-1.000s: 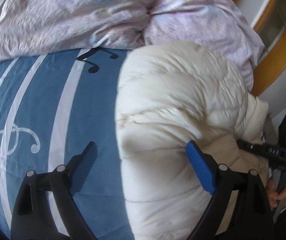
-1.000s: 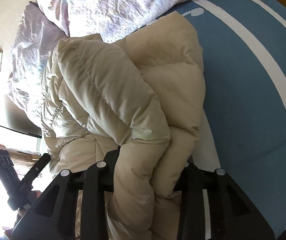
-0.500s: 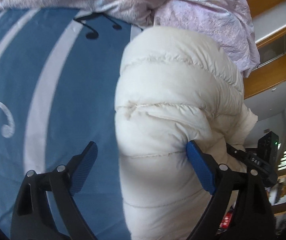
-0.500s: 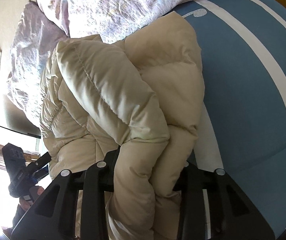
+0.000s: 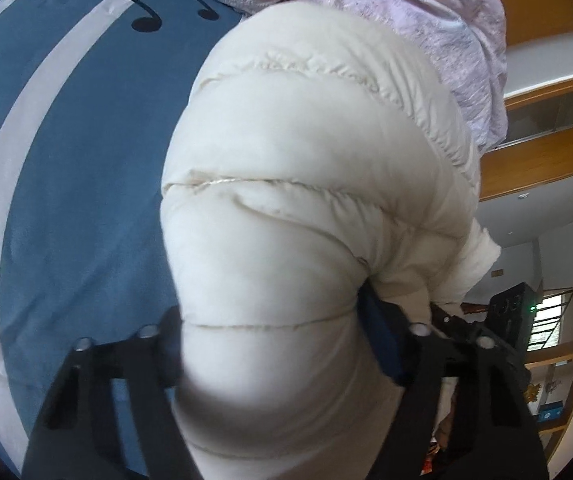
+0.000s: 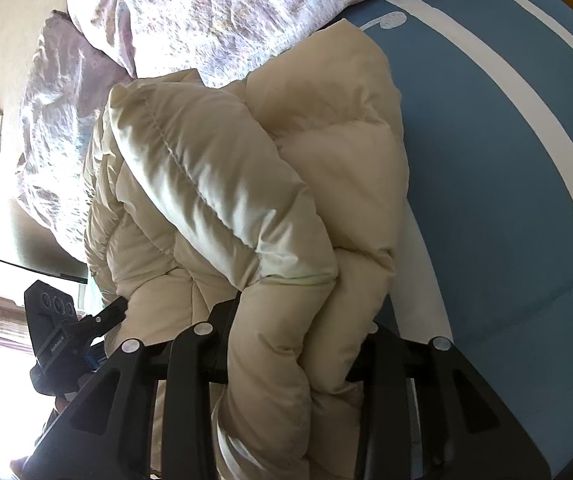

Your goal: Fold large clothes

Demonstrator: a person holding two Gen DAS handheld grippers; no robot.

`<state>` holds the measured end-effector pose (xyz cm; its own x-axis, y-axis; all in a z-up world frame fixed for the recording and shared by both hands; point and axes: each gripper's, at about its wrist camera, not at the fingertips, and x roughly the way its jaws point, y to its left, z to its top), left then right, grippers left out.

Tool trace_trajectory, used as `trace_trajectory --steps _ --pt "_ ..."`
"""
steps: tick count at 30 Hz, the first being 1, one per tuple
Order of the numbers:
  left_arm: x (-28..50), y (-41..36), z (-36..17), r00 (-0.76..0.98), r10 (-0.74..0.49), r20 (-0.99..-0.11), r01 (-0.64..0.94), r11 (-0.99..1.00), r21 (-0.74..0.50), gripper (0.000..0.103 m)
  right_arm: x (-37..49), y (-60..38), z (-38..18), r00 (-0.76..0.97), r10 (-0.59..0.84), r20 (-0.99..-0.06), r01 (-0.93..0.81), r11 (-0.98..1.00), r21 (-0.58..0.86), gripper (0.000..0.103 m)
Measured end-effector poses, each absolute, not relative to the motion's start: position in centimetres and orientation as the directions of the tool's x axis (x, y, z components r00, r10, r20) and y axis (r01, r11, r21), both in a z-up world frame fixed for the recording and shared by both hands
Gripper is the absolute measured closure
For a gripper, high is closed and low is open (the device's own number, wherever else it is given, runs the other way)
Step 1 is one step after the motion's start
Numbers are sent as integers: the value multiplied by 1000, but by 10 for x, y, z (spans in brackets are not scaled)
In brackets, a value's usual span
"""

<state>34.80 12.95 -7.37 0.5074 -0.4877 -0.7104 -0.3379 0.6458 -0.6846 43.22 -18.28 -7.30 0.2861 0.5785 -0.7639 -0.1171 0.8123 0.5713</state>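
Cream quilted padding filled both views: the jacket [image 5: 306, 200] lay bunched on the bed [image 5: 66, 160], against the heaped lilac quilt [image 6: 226, 20] at the bed's far edge. The right gripper [image 6: 298, 344] was clamped on a thick roll of the jacket. The left gripper [image 5: 270, 320] was closing on another padded fold that bulged between its fingers; the blue pads seemed to meet the fabric, though the left one was buried.

Judging by this, the step was securing a two-point hold before a fold. The next move would call for a firm left grip, then lifting both holds together so the slippery bulk swung over without springing open.

Sleeves, hem and collar could not be told apart; the jacket's near end was cut off behind the fingers.
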Motion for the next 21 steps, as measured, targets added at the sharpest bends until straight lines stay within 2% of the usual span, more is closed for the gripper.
trace_trajectory --steps 2,4,8,21 --pt "346 132 -68 518 -496 -697 -320 643 -696 53 430 -180 -70 293 576 -763 -131 815 564 70" --pt "346 135 -62 528 -498 -688 -302 647 -700 60 428 -177 -68 298 575 -762 -144 816 559 71" --pt "345 142 -52 547 -498 -673 -269 657 -704 69 427 -171 -63 301 594 -746 -164 803 573 74" --pt "320 206 -30 625 -465 -627 -245 646 -723 73 442 -121 -38 294 671 -681 -250 742 622 80"
